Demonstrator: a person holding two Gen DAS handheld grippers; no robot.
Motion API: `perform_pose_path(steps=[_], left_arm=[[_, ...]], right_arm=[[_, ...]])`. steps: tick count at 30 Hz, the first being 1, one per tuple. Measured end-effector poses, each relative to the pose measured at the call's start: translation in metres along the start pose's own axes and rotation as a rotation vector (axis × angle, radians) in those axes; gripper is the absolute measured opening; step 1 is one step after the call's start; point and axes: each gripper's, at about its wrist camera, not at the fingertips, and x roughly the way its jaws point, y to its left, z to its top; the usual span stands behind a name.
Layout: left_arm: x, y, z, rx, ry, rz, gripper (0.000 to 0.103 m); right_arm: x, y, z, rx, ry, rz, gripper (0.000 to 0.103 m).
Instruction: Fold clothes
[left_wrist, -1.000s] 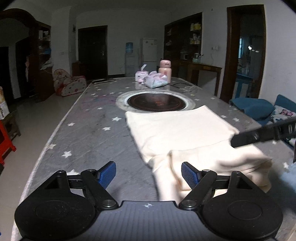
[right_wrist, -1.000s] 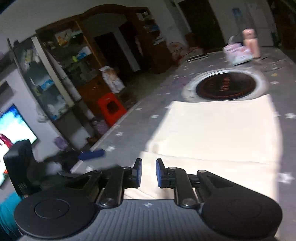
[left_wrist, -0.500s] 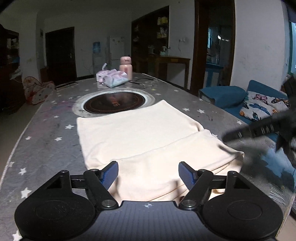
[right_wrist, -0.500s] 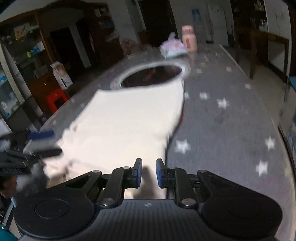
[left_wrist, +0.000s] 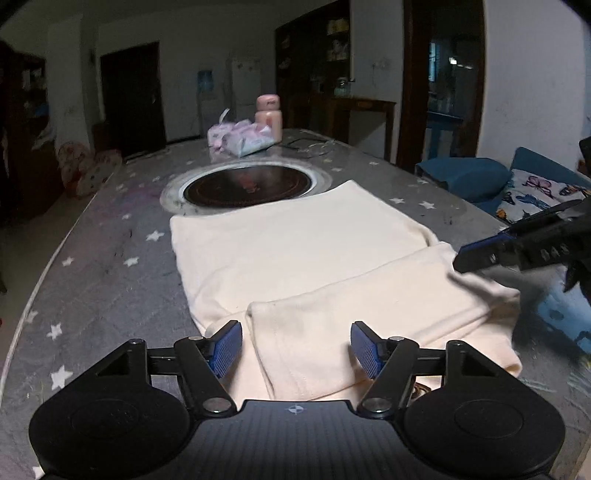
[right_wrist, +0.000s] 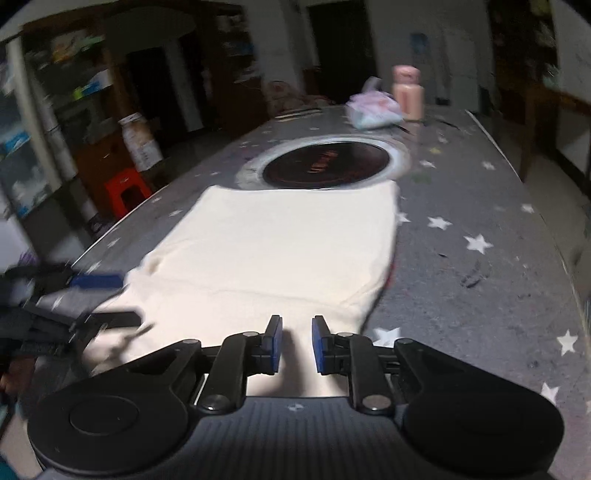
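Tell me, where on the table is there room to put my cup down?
The table is bare along its side left of the cloth, seen from the left wrist view. The right wrist view shows bare starry top on the cloth's other side. It is crowded at the far end, by the round plate, tissue packs and bottle.

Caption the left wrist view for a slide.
Open left gripper over a folded cream garment on a starred table.
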Motion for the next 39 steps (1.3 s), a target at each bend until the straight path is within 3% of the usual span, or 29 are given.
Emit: perform_pose_path(steps=[4,9,15,17,22,26,32,35,37,39], left_arm=[[0.004,-0.007,-0.008,0.048,0.026,0.017,0.068],[-0.007,-0.012,-0.008,0.078,-0.003,0.029,0.069],[-0.025,-0.015,-0.013,0.136,-0.01,0.025,0.069],[-0.037,-0.014,-0.017,0.174,-0.014,0.009,0.069],[-0.06,-0.025,-0.031,0.291,-0.016,-0.025,0.07],[-0.059,-0.046,-0.047,0.419,-0.016,-0.035,0.07],[-0.047,-0.061,-0.051,0.475,-0.047,-0.021,0.069],[-0.042,-0.063,-0.05,0.479,-0.067,-0.016,0.059],[-0.04,-0.063,-0.048,0.474,-0.07,-0.016,0.043],[-0.038,-0.06,-0.044,0.451,-0.061,-0.03,0.019]], right_arm=[[-0.007,0.025,-0.018,-0.123,0.022,-0.01,0.025],[-0.013,0.048,-0.036,-0.251,0.017,-0.061,0.029],[-0.013,0.047,-0.04,-0.216,0.013,-0.061,0.031],[-0.02,0.049,-0.039,-0.222,0.003,-0.056,0.04],[-0.035,0.05,-0.041,-0.276,0.012,-0.073,0.05],[-0.04,0.052,-0.046,-0.319,0.032,-0.089,0.054],[-0.044,0.058,-0.056,-0.4,0.057,-0.103,0.06],[-0.043,0.062,-0.061,-0.458,0.062,-0.112,0.064],[-0.042,0.066,-0.063,-0.491,0.058,-0.115,0.065],[-0.04,0.069,-0.065,-0.52,0.054,-0.112,0.068]])
